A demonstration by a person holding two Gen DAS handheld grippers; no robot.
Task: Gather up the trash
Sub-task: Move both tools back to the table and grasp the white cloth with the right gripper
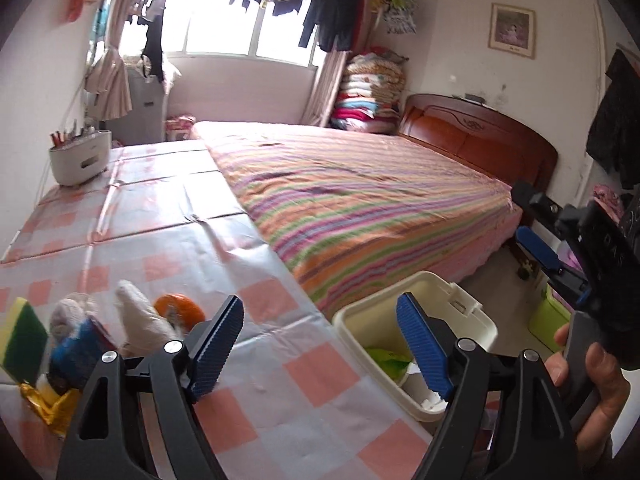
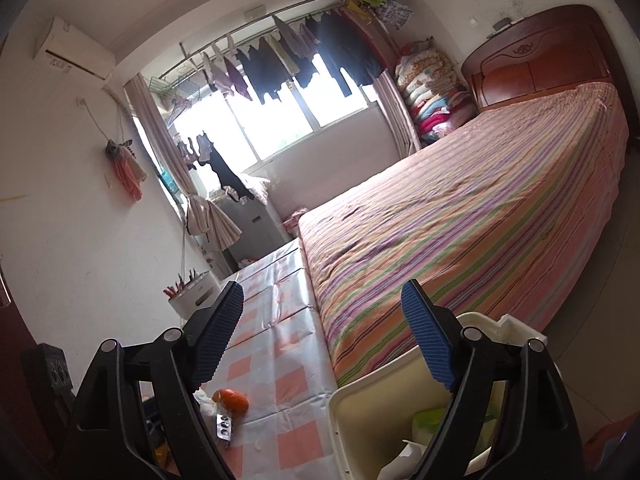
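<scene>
A cream waste bin (image 1: 472, 312) stands on the floor beside the checked table (image 1: 280, 380), holding green and white trash (image 1: 386, 358). Trash lies at the table's near left: a crumpled white tissue (image 1: 140, 320), an orange peel (image 1: 180, 310), a blue wad (image 1: 74, 346), a gold wrapper (image 1: 48, 404) and a yellow-green sponge (image 1: 20, 340). My left gripper (image 1: 320, 344) is open and empty over the table edge, right of the pile. My right gripper (image 2: 322, 336) is open and empty above the bin (image 2: 360, 396); it shows at far right in the left wrist view (image 1: 536, 248). A blister pack (image 2: 223, 426) lies by the peel (image 2: 234, 400).
A bed with a striped cover (image 1: 360, 192) runs along the table's far side, with a wooden headboard (image 1: 480, 140). A white utensil holder (image 1: 80, 158) stands at the table's far left. A green container (image 1: 548, 316) sits on the floor beyond the bin.
</scene>
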